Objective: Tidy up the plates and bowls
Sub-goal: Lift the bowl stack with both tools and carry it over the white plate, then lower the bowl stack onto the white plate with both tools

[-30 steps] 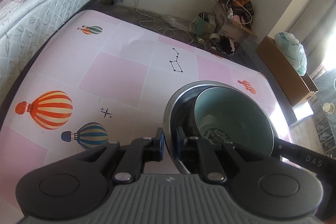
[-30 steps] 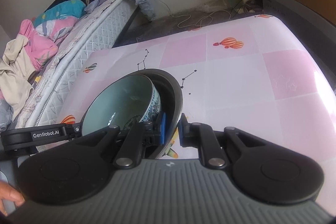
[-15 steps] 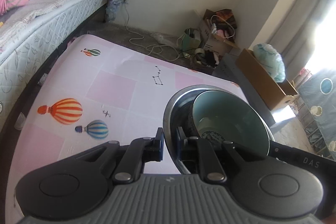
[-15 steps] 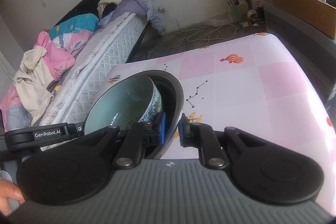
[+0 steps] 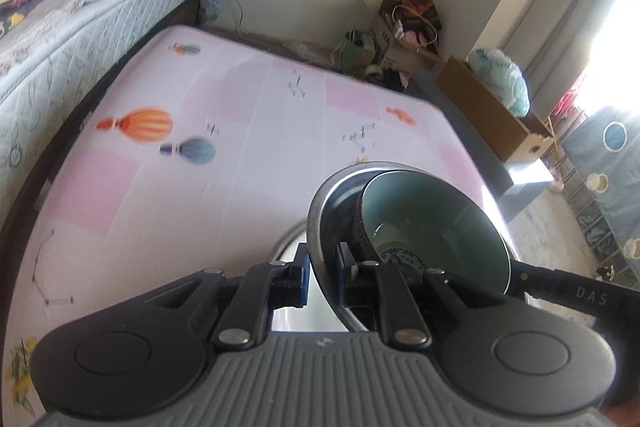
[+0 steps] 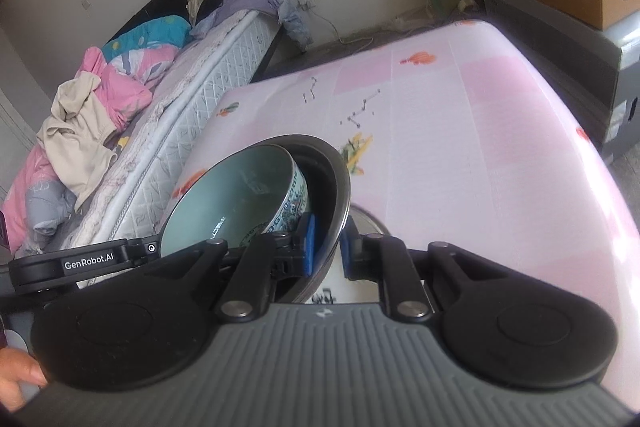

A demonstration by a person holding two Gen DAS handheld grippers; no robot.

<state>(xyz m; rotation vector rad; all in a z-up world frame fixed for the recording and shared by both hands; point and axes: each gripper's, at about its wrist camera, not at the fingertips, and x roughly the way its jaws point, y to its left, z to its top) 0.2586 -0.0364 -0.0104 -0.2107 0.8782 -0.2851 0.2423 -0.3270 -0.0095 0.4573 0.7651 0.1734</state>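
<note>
A steel bowl [image 5: 332, 203] holds a teal ceramic bowl [image 5: 432, 223] with a blue patterned outside, tilted inside it. My left gripper [image 5: 322, 273] is shut on the steel bowl's near rim. My right gripper [image 6: 329, 247] is shut on the opposite rim of the same steel bowl [image 6: 340, 183], with the teal bowl [image 6: 236, 191] inside. Both hold the stack above the pink table [image 5: 168, 187]. A steel plate [image 5: 292, 307] lies on the table right under the stack; it also shows in the right wrist view [image 6: 366, 223].
The table [image 6: 480, 147] has a pink balloon-print cover. A bed [image 5: 60, 27] with heaped bedding runs along its left side. Cardboard boxes [image 5: 492, 107] and clutter sit on the floor beyond the far right corner.
Both grippers have lifted the bowl stack and carried it back toward me. The steel plate has come into view beneath it.
</note>
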